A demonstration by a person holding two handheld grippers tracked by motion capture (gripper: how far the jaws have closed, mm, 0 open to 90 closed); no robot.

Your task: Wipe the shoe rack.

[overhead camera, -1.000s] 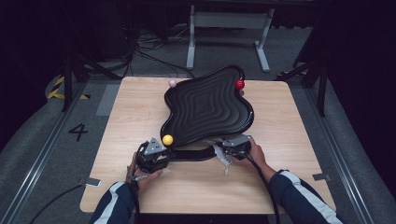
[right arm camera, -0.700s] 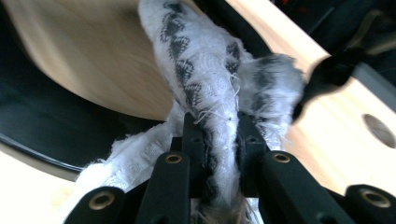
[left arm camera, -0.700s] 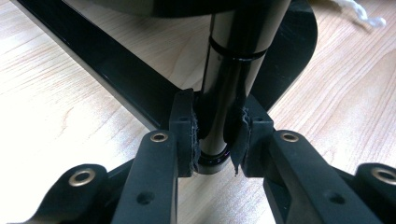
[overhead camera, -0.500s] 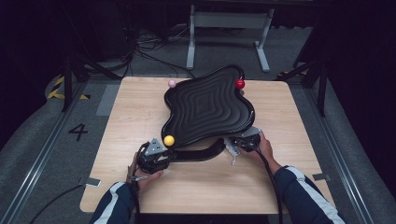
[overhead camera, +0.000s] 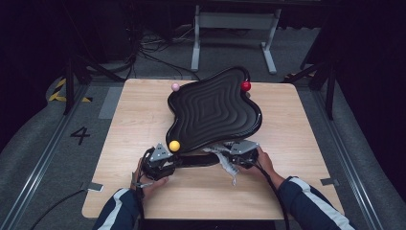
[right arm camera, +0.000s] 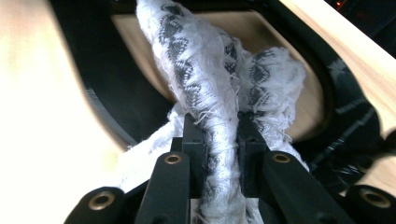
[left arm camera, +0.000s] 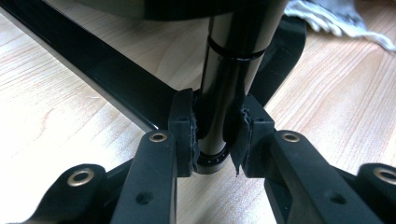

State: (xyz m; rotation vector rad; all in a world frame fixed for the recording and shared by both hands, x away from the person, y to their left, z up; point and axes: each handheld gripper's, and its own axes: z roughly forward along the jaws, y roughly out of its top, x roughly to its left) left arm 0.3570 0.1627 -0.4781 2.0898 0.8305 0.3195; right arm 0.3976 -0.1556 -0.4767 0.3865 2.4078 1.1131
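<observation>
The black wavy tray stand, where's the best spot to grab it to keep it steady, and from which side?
Grip the black stand by its upright post, low down just above the base bar, coming level from the person's side. The post is round and slim enough for two jaws; the left gripper already clamps it there.

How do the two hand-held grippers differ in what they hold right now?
The left hand-held gripper clamps a rigid, glossy black post of the stand, while the right hand-held gripper pinches a soft, frayed white-and-grey cloth. The left sits below the tray's near-left corner by the yellow ball; the right sits under its near-right edge. Both are shut on something and rest low over the table.
</observation>
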